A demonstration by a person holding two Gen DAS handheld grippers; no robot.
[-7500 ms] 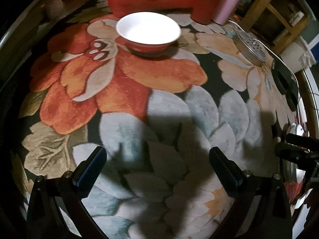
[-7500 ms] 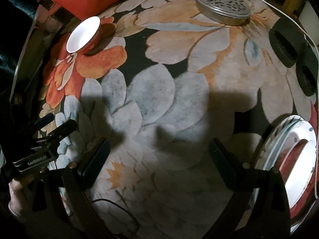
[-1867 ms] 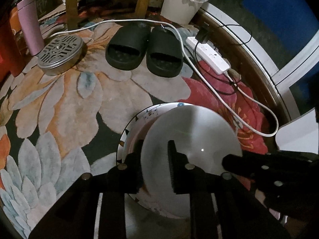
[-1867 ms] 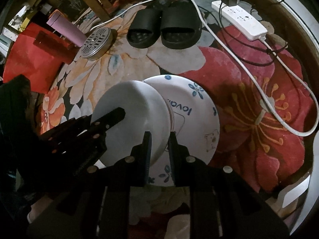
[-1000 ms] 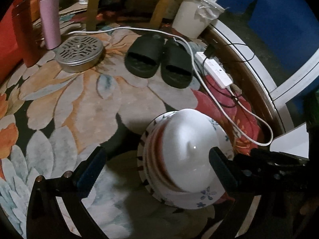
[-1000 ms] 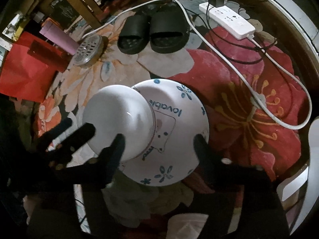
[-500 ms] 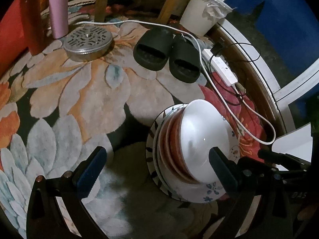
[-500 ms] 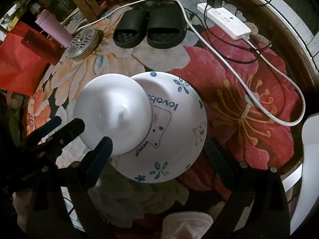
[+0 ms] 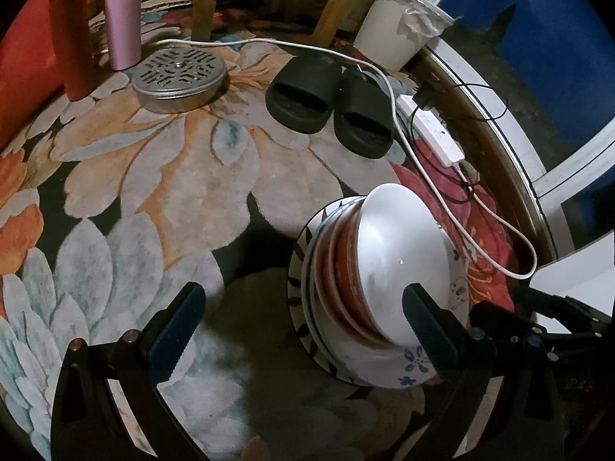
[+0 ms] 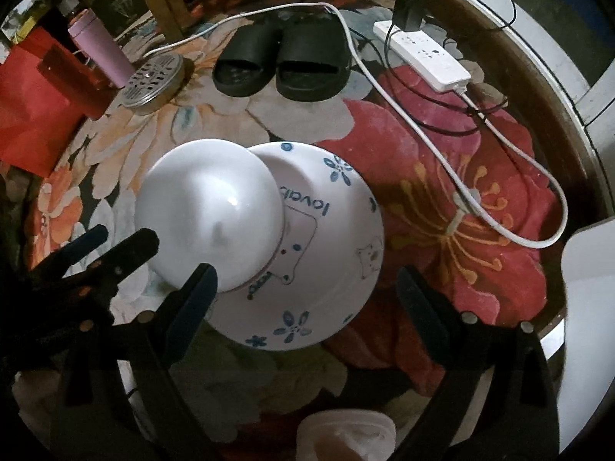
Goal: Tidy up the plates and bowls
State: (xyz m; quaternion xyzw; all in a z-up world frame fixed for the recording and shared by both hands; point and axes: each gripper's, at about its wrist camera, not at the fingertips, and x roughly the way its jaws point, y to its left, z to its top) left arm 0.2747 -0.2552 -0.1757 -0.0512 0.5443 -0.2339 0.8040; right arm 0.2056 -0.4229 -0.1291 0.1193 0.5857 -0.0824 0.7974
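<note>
Left wrist view: white bowl [image 9: 403, 261] atop plate stack [image 9: 319, 292], beside both grippers' wide-spread, empty jaws

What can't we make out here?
- Stack count: left wrist shows only the rim edges under the white bowl; the bowl hides the rest.
- Plate print: right wrist, the bowl covers part of the lettering.
- Pale object: cut off by the bottom edge, right wrist.
- White bin contents: left wrist, hidden by its liner.
- Both grippers open, holding nothing.
</note>
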